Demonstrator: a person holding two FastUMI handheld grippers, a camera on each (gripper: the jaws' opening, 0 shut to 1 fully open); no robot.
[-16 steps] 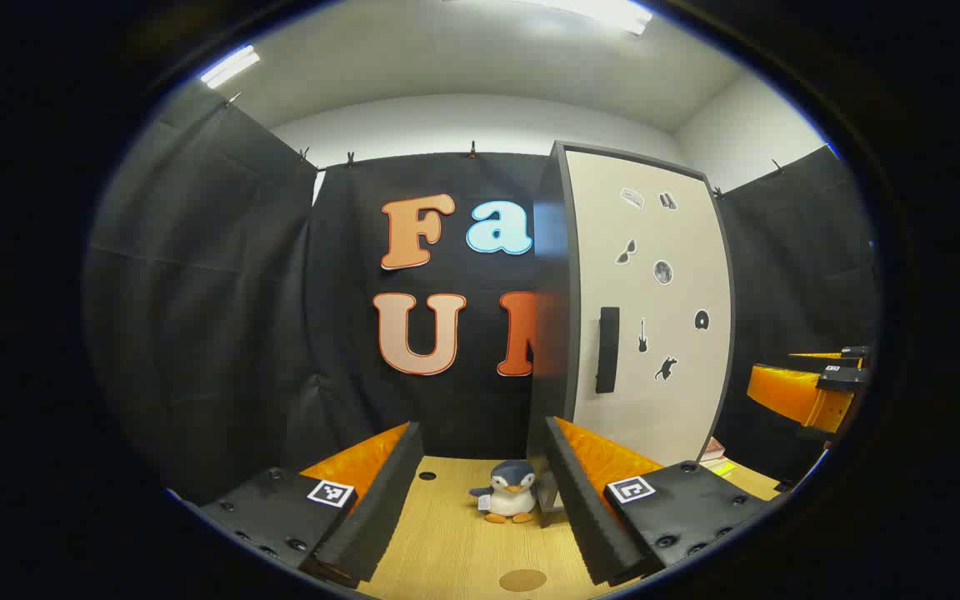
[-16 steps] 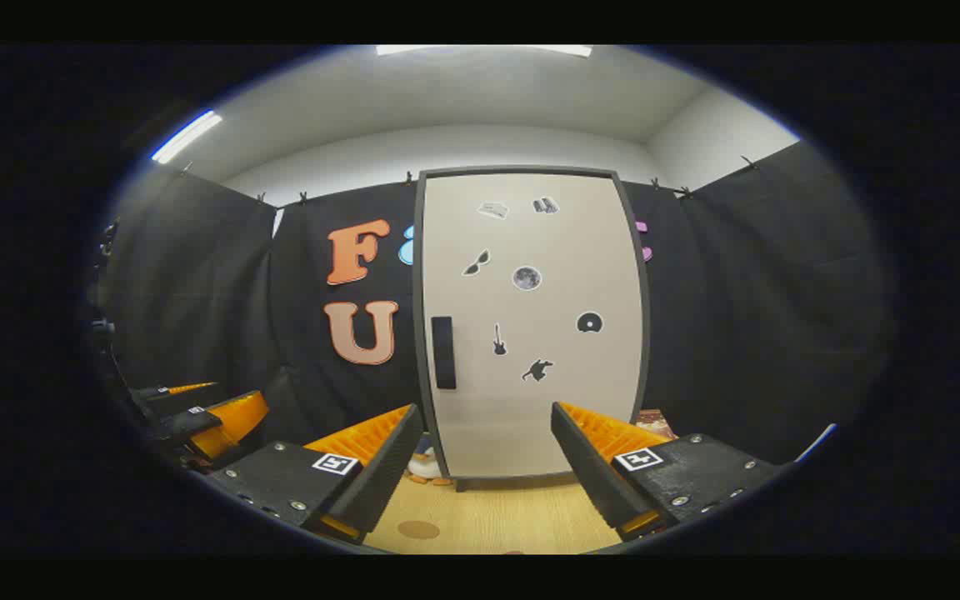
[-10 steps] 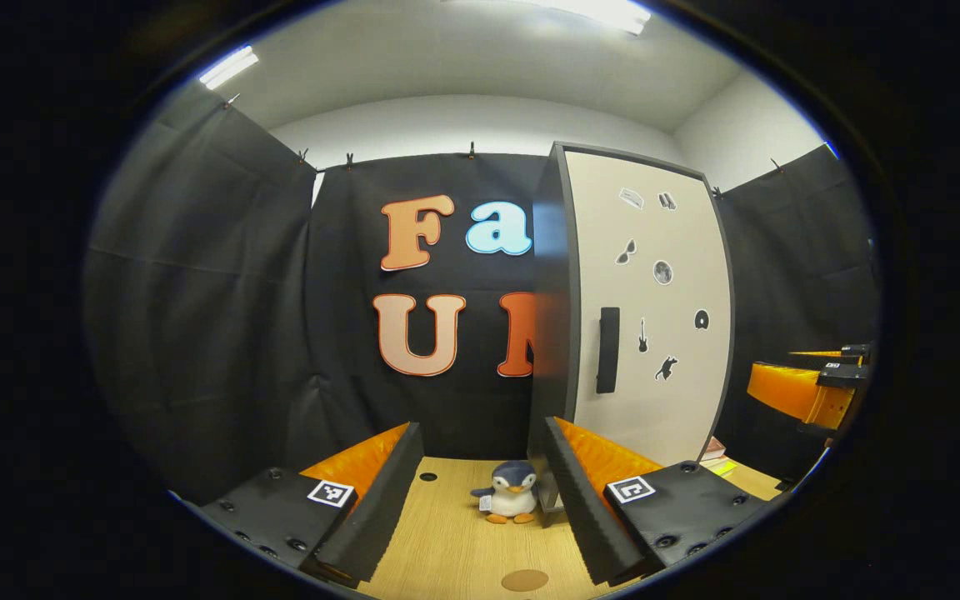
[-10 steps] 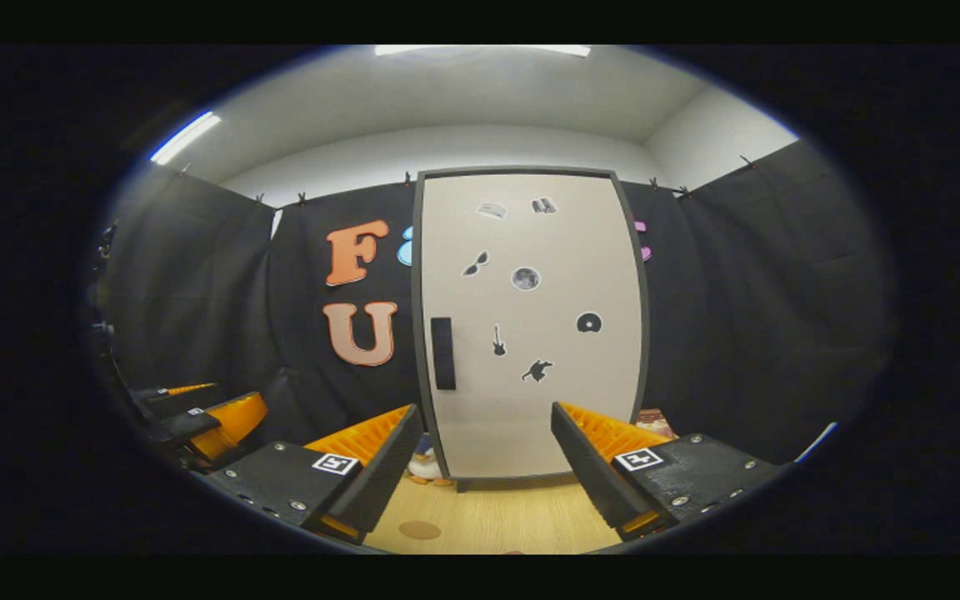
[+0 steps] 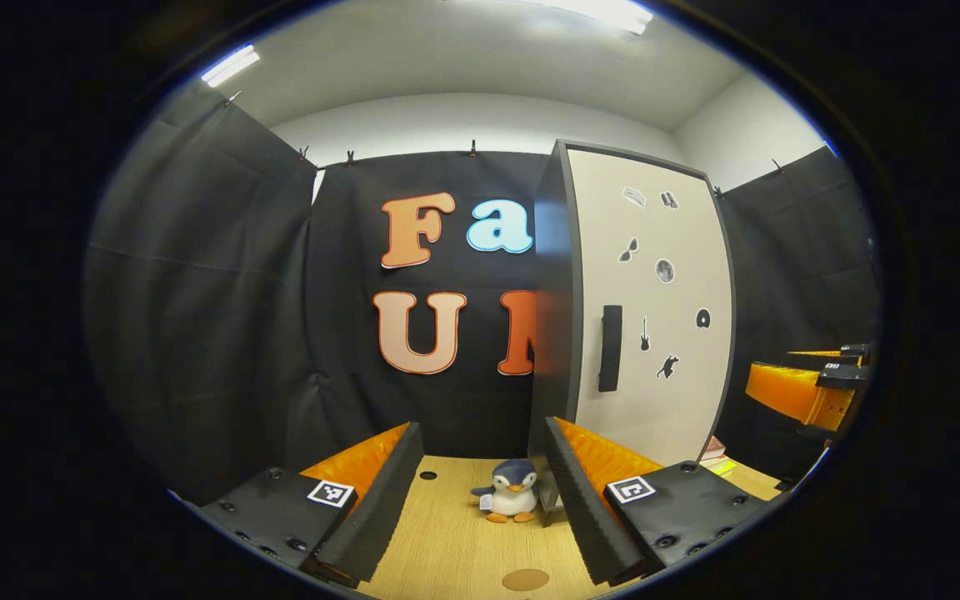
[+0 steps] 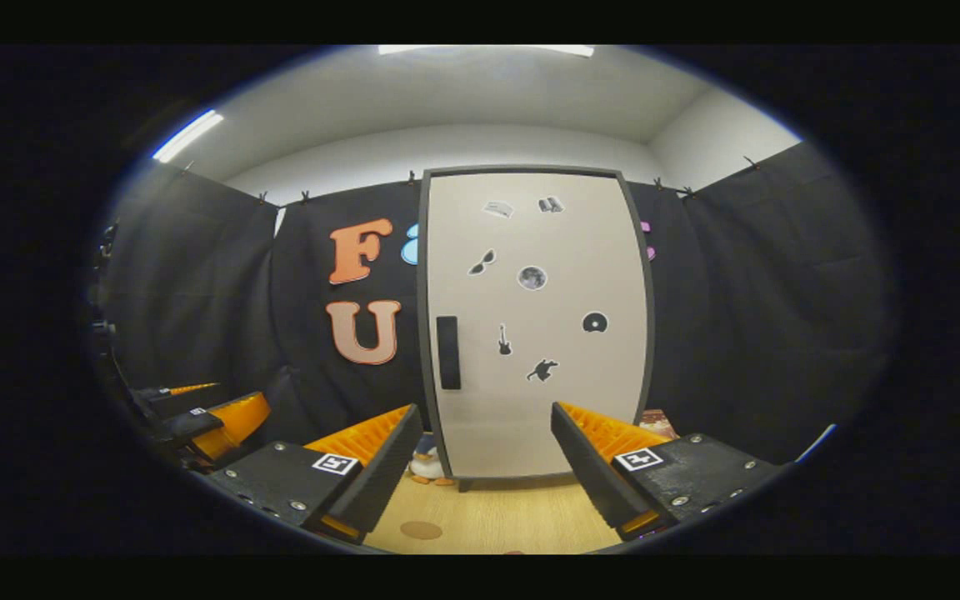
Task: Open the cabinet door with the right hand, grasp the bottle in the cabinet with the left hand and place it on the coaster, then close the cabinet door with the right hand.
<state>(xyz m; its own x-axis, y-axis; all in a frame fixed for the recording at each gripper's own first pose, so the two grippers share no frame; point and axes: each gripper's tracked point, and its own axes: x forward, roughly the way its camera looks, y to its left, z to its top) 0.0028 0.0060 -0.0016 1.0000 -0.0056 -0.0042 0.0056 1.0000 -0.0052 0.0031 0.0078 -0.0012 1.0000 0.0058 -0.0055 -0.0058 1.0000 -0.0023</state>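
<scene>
A tall cabinet (image 6: 534, 333) with a pale door and dark frame stands on the wooden table; its door is closed and carries a dark vertical handle (image 6: 447, 352) on its left side. In the left gripper view the cabinet (image 5: 651, 308) stands to the right, handle (image 5: 610, 347) facing me. A round brown coaster (image 5: 525, 579) lies on the table near me; the right gripper view has the coaster (image 6: 421, 529) low at left. My left gripper (image 5: 480, 500) is open and empty. My right gripper (image 6: 484, 475) is open, empty, well short of the door. The bottle is hidden.
A small plush penguin (image 5: 511, 492) sits on the table beside the cabinet's left corner. Books (image 5: 715, 456) lie at the cabinet's right foot. The right gripper (image 5: 809, 387) appears at the far right of the left gripper view; the left gripper (image 6: 205, 417) appears at far left of the right gripper view.
Both views have shifted only slightly; the right gripper's view has drifted a little so the cabinet sits marginally further right. Nothing was taken hold of or opened.
</scene>
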